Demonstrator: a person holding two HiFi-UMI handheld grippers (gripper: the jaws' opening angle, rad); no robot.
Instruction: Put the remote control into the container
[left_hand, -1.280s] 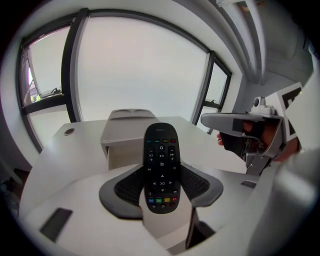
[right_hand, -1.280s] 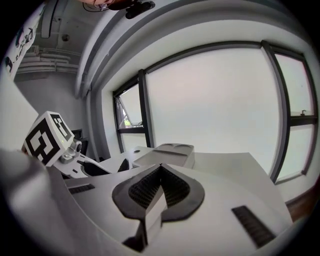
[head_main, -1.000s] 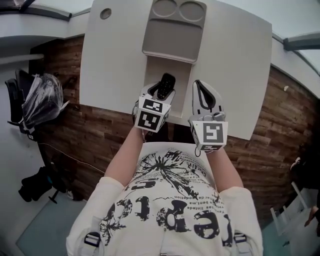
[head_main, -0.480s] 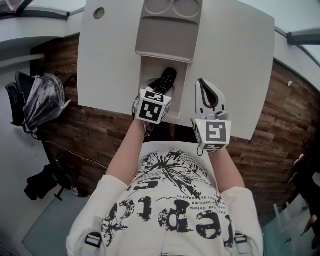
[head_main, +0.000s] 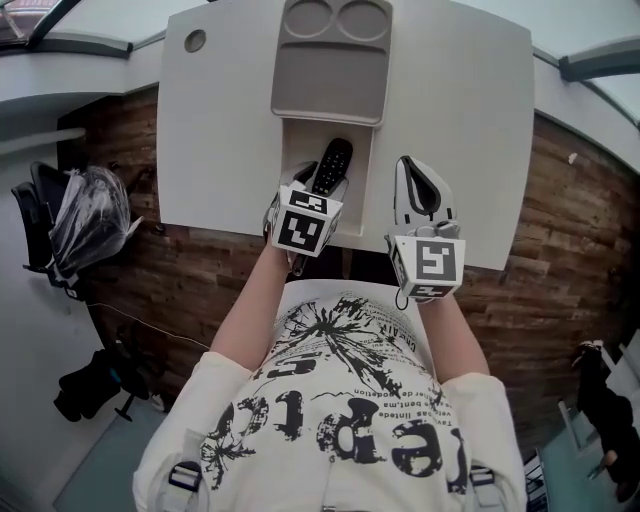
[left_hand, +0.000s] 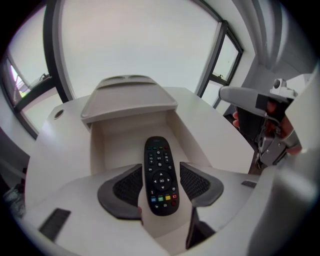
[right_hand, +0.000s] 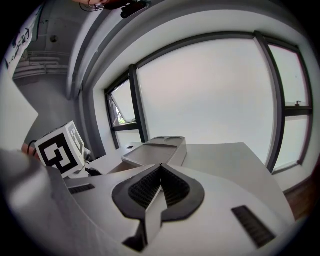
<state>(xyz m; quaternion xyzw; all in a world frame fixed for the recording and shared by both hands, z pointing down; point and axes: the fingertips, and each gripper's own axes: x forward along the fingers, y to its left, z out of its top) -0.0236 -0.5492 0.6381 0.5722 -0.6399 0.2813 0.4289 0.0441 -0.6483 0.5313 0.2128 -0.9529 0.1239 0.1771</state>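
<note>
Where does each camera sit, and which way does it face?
Head view: on the person's head, looking steeply down at the white table; shirt, forearms, left gripper, right gripper show.
Left gripper view: on the left gripper, along jaws closed on the remote control, toward the open container.
Right gripper view: on the right gripper, along shut empty jaws, across the table.
Shared: both gripper views show the grey tray.
</note>
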